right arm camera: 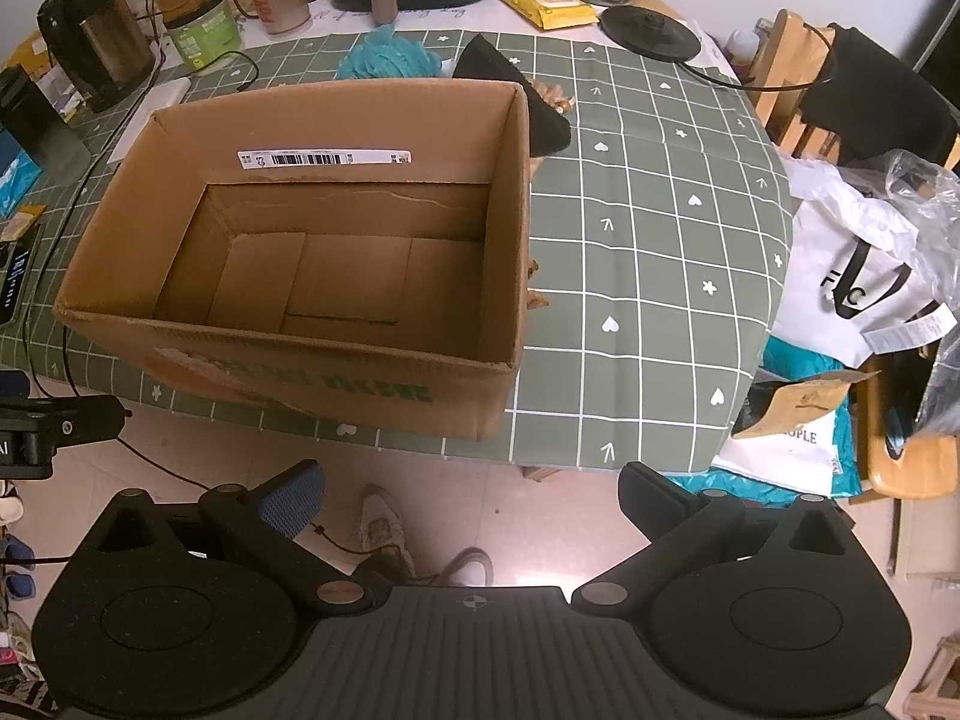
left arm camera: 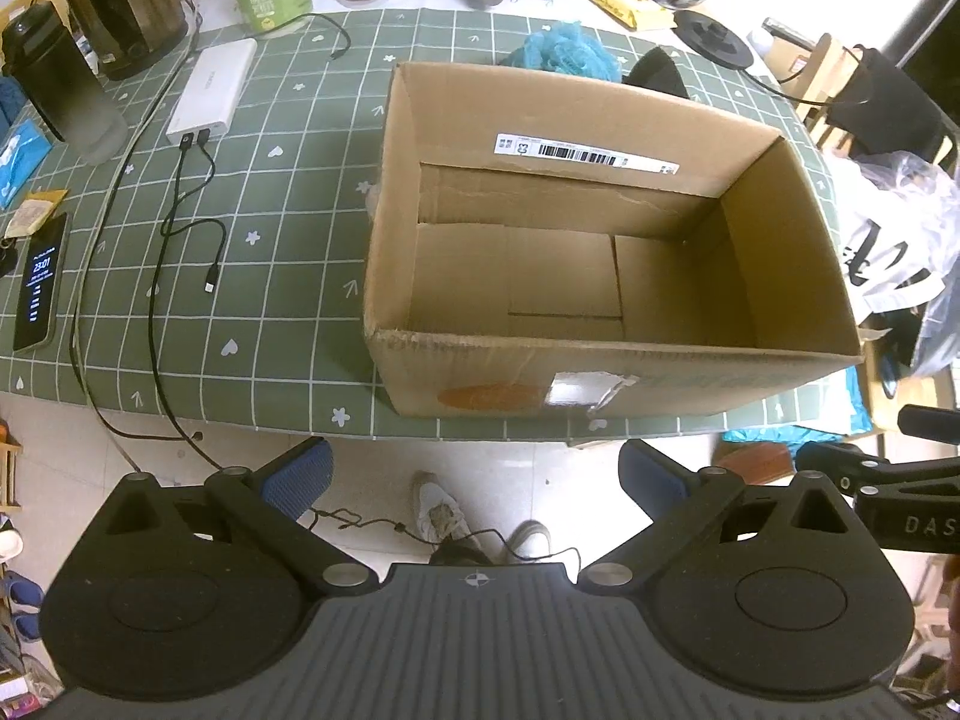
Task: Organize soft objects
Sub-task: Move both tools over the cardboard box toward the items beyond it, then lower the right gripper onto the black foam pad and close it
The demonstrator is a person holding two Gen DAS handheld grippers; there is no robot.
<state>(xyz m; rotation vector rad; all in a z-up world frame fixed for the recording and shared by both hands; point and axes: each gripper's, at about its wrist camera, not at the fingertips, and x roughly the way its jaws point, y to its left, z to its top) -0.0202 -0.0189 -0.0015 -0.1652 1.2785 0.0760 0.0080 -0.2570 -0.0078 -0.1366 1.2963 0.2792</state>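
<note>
Box, brown cardboard (left arm camera: 600,354), empty | our left gripper (left arm camera: 474,468), right gripper (right arm camera: 471,486) wide open, holding nothing | teal mesh pouf (right arm camera: 387,57) unpacked

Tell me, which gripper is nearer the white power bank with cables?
Left. The white power bank lies left of the brown cardboard box, the left gripper's side. The right gripper faces the box's right half, farther away.
</note>
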